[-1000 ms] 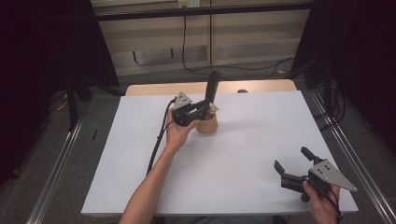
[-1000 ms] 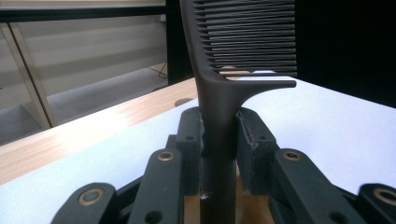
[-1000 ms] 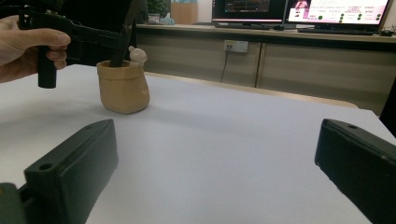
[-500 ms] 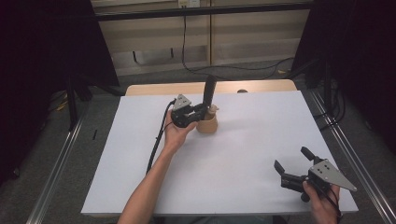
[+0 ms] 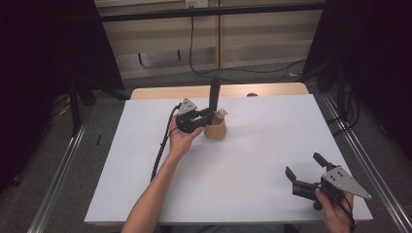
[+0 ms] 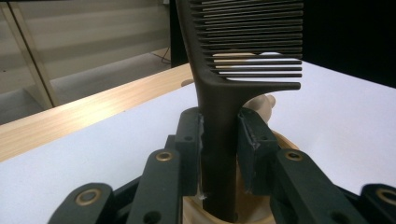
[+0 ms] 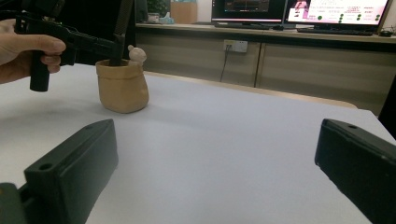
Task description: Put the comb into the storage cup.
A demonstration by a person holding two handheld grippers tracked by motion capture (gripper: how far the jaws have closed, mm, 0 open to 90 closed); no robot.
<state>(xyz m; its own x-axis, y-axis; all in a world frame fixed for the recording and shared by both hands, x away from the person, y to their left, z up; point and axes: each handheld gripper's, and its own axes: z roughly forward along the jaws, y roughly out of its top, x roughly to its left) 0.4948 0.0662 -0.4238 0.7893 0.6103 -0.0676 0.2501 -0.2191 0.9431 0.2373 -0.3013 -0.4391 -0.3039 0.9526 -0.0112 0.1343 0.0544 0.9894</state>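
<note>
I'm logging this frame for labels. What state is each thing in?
Comb: upright, handle end down in the pot, clamped at the handle.
Pot: upright on the table, holding the comb and a small pale figure at its rim.
Left tool: shut on the comb.
Right tool: open, holding nothing, near the table's near right corner.

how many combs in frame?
1: a black plastic wide-tooth comb, upright, handle down in the tan cup-shaped holder, clamped by the left tongs. None seen elsewhere.
</note>
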